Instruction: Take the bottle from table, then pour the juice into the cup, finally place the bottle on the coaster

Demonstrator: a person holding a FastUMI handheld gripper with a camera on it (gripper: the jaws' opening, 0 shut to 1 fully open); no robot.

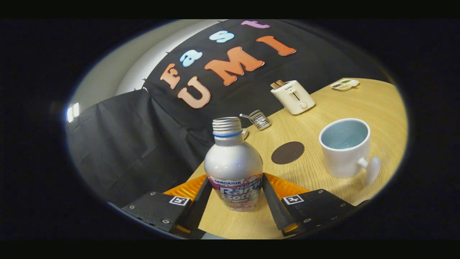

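Observation:
A silver bottle (233, 162) with a printed label and an uncapped threaded neck stands upright between the fingers of my gripper (235, 192). Both fingers press on its lower body, so the gripper is shut on it. The whole scene looks tilted. A white cup (346, 149) with a pale blue inside and a handle stands on the wooden table (323, 108) beyond the fingers, off to the bottle's right. A round dark brown coaster (287, 152) lies flat between the bottle and the cup, a little farther away.
An orange plate (187, 190) lies under and behind the bottle near the table's edge. Farther back stand a small metal can (259, 119), a white toaster (293, 96) and a flat white device (344, 84). Black cloth hangs beyond the table's far edge.

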